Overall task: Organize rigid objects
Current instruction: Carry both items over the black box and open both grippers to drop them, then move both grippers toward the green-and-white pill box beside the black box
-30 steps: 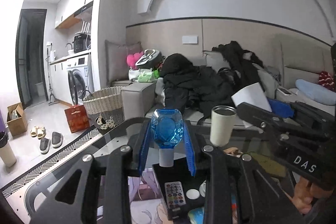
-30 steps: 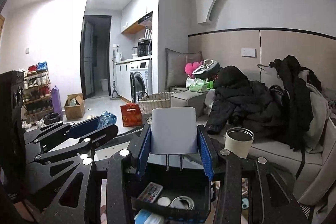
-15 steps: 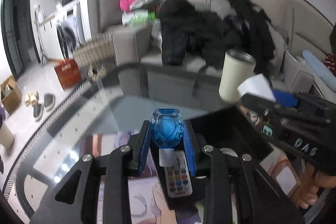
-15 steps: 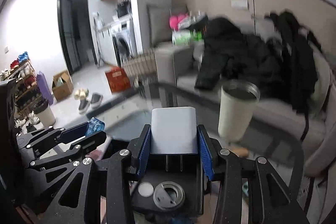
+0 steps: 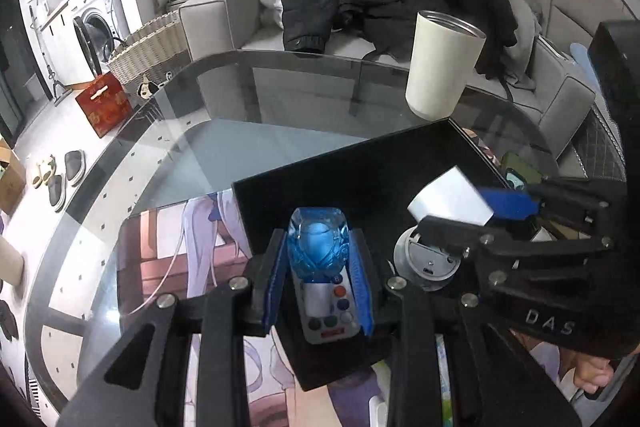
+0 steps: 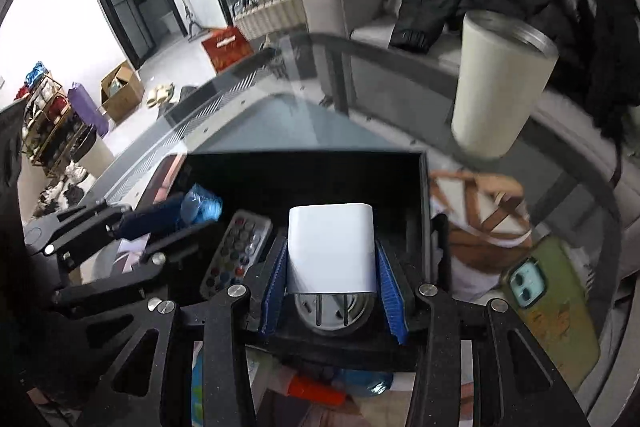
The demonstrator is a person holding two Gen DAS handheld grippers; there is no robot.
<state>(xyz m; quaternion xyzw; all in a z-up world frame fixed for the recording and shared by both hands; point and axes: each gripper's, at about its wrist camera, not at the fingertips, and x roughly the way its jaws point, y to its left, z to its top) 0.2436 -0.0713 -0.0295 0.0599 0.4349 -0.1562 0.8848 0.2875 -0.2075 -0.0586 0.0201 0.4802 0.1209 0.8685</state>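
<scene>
Left gripper [image 5: 319,281] jaws clamp faceted blue glass bottle [image 5: 318,250]; right gripper [image 6: 332,297] jaws clamp smooth white charger block [image 6: 331,247].

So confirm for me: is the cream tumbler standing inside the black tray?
No, the cream tumbler stands on the glass table beyond the far corner of the black tray.

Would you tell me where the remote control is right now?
The remote lies in the black tray, left of the white charger in the right wrist view, under the blue bottle.
</scene>
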